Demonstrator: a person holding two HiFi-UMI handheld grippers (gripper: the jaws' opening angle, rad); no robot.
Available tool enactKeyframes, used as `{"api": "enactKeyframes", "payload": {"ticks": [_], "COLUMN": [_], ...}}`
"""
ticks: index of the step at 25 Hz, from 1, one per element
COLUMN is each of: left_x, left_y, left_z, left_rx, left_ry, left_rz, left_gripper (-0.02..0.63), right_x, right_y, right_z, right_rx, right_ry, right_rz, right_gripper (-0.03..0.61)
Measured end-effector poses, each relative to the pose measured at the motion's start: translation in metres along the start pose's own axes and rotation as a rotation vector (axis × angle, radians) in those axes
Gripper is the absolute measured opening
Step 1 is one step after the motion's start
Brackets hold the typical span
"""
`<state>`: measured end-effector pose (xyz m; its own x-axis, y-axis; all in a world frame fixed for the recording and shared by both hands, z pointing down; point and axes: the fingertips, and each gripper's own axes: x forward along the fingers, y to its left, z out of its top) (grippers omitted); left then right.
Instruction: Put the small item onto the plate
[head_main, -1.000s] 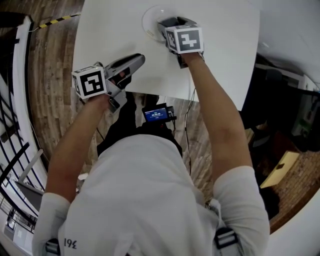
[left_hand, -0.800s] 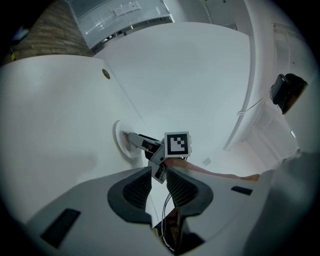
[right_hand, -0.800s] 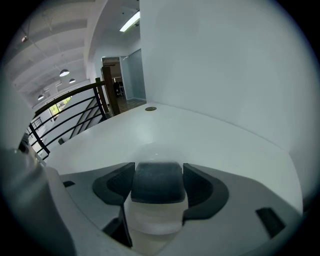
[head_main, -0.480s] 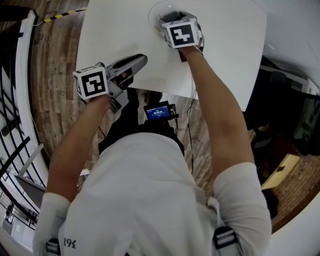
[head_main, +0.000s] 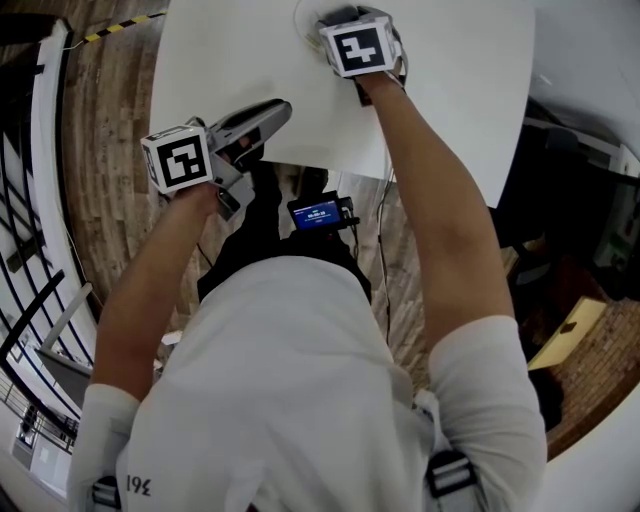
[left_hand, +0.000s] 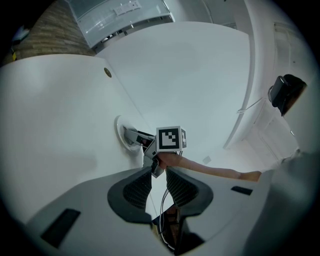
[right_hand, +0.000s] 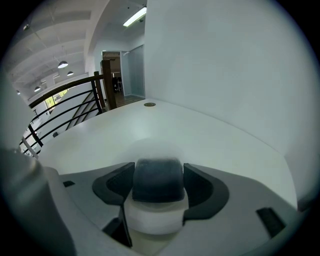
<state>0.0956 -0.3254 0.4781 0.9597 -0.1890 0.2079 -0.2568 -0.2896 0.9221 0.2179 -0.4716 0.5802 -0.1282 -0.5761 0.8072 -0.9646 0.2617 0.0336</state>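
Observation:
The small item (right_hand: 157, 187) has a dark rounded top and a white lower part. My right gripper (right_hand: 158, 176) is shut on it, one pad on each side. In the head view the right gripper (head_main: 338, 20) and its marker cube cover most of the clear plate (head_main: 303, 14) at the far side of the white table (head_main: 440, 90). The left gripper view shows the right gripper (left_hand: 134, 136) reaching onto the plate (left_hand: 120, 131). My left gripper (head_main: 262, 117) rests low over the table's near edge, its jaws together with nothing between them (left_hand: 159, 186).
A small round grommet (left_hand: 107, 72) sits in the tabletop beyond the plate. A device with a lit screen (head_main: 318, 212) hangs at the person's chest by the table's near edge. Black railing (right_hand: 65, 107) and wooden floor (head_main: 100, 120) lie to the left.
The right gripper has moved farther away across the table, over the plate, still holding the item. The left gripper has stayed in place.

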Motion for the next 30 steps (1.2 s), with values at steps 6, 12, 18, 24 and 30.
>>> {"api": "enactKeyframes", "payload": {"ticks": [6,12,18,24,30], "left_x": [-0.002,-0.005,-0.007,-0.004,-0.004], "left_y": [0.001,-0.001,-0.005,-0.011,-0.016], "left_z": [-0.001,-0.007,-0.006,0.001,0.006], "left_rx": [-0.005,-0.005,0.002,0.018,0.023], "left_ry": [-0.005,-0.007,-0.012,-0.023,-0.042], "left_rz": [0.003,0.000,-0.010,-0.024,-0.037], "left_gripper": [0.094,0.094,0.094,0.094,0.094], "right_x": [0.001,-0.003,-0.012,-0.021,-0.032], "right_y": [-0.005,-0.005,0.006,0.001,0.000], "right_z": [-0.005,-0.008,0.002,-0.001,-0.002], "right_rx": [0.028,0.020,0.058,0.045,0.048], "right_ry": [0.016,0.023,-0.044,-0.034,-0.043], "right_rz": [-0.006,-0.010,0.047,0.025,0.020], "right_gripper": [0.308,0.307,0.308,0.308,0.307]}}
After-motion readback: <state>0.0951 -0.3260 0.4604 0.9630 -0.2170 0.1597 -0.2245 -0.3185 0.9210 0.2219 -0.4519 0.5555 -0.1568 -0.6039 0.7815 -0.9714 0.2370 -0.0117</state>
